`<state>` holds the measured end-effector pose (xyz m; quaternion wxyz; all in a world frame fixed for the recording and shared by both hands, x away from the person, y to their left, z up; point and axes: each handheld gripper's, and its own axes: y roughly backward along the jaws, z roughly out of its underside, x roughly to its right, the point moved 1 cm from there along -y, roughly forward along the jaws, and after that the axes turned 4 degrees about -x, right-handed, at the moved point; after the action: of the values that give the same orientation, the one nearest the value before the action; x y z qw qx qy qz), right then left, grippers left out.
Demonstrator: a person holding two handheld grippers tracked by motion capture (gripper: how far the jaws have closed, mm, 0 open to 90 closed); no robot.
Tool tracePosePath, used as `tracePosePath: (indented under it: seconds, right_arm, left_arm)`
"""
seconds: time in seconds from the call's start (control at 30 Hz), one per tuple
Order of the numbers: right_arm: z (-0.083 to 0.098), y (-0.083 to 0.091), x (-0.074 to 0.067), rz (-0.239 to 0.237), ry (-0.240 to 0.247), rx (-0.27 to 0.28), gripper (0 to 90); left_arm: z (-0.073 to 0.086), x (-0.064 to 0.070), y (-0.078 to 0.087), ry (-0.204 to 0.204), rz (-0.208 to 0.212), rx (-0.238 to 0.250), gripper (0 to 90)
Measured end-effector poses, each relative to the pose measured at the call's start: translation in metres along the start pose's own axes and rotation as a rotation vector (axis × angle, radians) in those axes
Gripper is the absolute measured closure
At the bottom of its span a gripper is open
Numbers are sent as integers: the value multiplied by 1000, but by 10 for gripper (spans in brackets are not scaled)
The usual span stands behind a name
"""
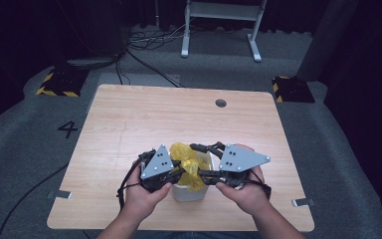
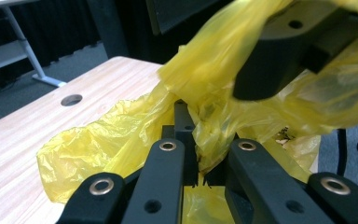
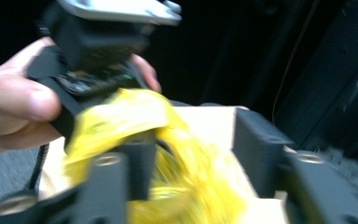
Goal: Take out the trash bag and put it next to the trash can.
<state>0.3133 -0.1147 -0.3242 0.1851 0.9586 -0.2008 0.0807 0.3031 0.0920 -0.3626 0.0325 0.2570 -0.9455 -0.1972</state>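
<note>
Over a white bin (image 1: 191,191) near the tabletop's (image 1: 129,119) front edge, the left hand-held gripper (image 1: 178,173) is clenched on a yellow plastic bag (image 1: 189,164) draped in the bin; just right of the bin, the right hand-held gripper (image 1: 203,160) stands released, jaws apart around the bag.

A thin, see-through yellow plastic bag (image 1: 189,167) lies crumpled in the open top of a small white bin (image 1: 191,191) that stands upright on the worktop (image 1: 129,119), its film spilling over the rim. In the left gripper view a twisted fold of the bag (image 2: 205,130) is pinched between that gripper's closed jaws, and the rest billows up and away past their tips and down to their left. In the blurred right gripper view the bag (image 3: 168,158) lies bunched in the gap between that gripper's spread jaws, over the bin's pale rim (image 3: 214,119).
</note>
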Motion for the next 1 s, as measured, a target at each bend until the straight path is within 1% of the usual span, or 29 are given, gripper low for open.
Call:
tracePosePath:
  seconds: [0.03, 0.1, 0.2, 0.23, 0.3, 0.37, 0.4, 0.43, 0.5, 0.53, 0.57, 0.6, 0.63, 0.7, 0.73, 0.77, 0.83, 0.87, 0.9, 0.93, 0.97, 1.0]
  right_arm:
    - [3, 4, 5, -7, -29, -3, 390]
    - [9, 14, 13, -15, -82, -7, 356]
    - [19, 33, 24, 10, -136, 0, 335]
    - [22, 36, 26, 16, -143, -1, 335]
    - [30, 45, 29, 50, -154, -21, 329]
    - [37, 50, 31, 59, -171, -31, 324]
    - [41, 52, 31, 55, -180, -39, 314]
    - [45, 52, 31, 46, -183, -48, 307]
    - [49, 48, 27, 10, -177, -75, 295]
    - [50, 44, 23, -20, -173, -93, 289]
    - [50, 41, 20, -41, -168, -100, 286]
    - [49, 37, 15, -73, -163, -107, 275]
    - [49, 32, 11, -91, -159, -113, 253]
    - [49, 24, 6, -101, -139, -136, 225]
    - [50, 19, 4, -91, -123, -147, 224]
    - [51, 15, 3, -83, -118, -157, 220]
    - [52, 7, 4, -74, -137, -175, 220]
    - [52, 4, 6, -68, -148, -180, 233]
    - [52, 1, 8, -63, -157, -190, 264]
    - [51, -2, 9, -57, -162, -204, 379]
    - [50, -3, 9, -40, -138, -217, 566]
    - [48, -4, 9, -38, -92, -242, 670]
  left_arm:
    - [-1, 0, 1, 5, 5, 4, 864]
    - [-4, 0, 3, -6, -3, 8, 864]
    - [-9, 0, 5, -10, -8, 23, 865]
    - [-11, -1, 6, -14, -10, 25, 865]
    - [-13, -1, 8, -12, -15, 38, 865]
    - [-14, -2, 10, -7, -20, 51, 866]
    - [-15, -2, 11, -6, -22, 58, 866]
    - [-16, -3, 12, -3, -23, 62, 866]
    - [-18, -4, 13, 2, -27, 69, 866]
    - [-19, -4, 13, 3, -29, 70, 866]
    - [-20, -4, 14, 2, -29, 74, 866]
    - [-21, -5, 15, 1, -29, 76, 866]
    - [-22, -5, 15, 2, -30, 77, 866]
    - [-24, -5, 16, -3, -23, 78, 865]
    - [-25, -5, 16, -4, -17, 76, 864]
    - [-26, -5, 17, -4, -13, 75, 863]
    - [-27, -5, 18, -9, -10, 70, 863]
    - [-27, -5, 18, -10, -8, 69, 863]
    - [-27, -5, 19, -10, -9, 70, 862]
    - [-26, -5, 20, -12, -12, 67, 862]
    - [-26, -5, 20, -7, -17, 66, 860]
    - [-25, -6, 21, -7, -19, 62, 854]
